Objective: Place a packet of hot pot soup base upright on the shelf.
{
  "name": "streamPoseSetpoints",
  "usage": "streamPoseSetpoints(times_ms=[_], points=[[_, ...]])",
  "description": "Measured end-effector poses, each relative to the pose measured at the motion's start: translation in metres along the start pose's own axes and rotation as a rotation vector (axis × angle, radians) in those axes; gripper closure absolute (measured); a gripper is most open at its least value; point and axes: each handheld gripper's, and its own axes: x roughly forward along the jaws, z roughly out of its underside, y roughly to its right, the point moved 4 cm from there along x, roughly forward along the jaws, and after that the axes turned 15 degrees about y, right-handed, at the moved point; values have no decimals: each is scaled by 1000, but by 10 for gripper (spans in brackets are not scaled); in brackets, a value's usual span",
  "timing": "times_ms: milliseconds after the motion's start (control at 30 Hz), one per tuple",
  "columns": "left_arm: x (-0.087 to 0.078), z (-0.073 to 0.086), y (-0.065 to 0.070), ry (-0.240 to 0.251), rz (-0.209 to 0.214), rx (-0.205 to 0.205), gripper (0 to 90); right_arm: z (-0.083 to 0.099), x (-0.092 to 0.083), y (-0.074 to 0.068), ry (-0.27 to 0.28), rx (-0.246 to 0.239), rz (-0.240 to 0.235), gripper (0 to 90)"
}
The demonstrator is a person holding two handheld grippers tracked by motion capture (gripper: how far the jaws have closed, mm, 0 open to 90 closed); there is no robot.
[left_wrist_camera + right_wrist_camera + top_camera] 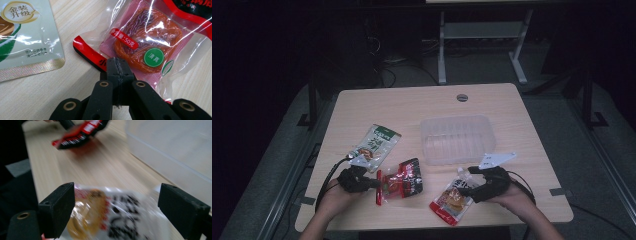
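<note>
A red and black snack packet [402,181] with orange slices behind a clear window [147,42] lies at the table's front left. My left gripper [377,184] is shut on the packet's red edge strip [86,53]; the black jaws meet there [116,61]. A second packet, white and red with an orange snack [452,200], lies at the front right. My right gripper [466,181] stands open over its upper end. In the right gripper view that packet [112,215] is blurred and lies between and below the wide-apart jaws [116,192], and I cannot tell whether they touch it.
A clear plastic tub [457,137] stands mid-table, close beside the right gripper [175,152]. A green and white pouch [377,144] lies just beyond the left gripper [22,37]. The table's front edge is near both hands.
</note>
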Motion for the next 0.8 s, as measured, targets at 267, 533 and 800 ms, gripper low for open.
streamPoseSetpoints(times_ms=[267,533,800], points=[[0,0,-1,-3,6,-11,895,-16,47,-25,-15,-4,-110,137],[0,-1,-2,-5,14,-11,895,-20,77,-33,-32,49,-163,163],[0,-1,-2,-4,16,-22,895,-23,100,-34,-40,79,-183,205]])
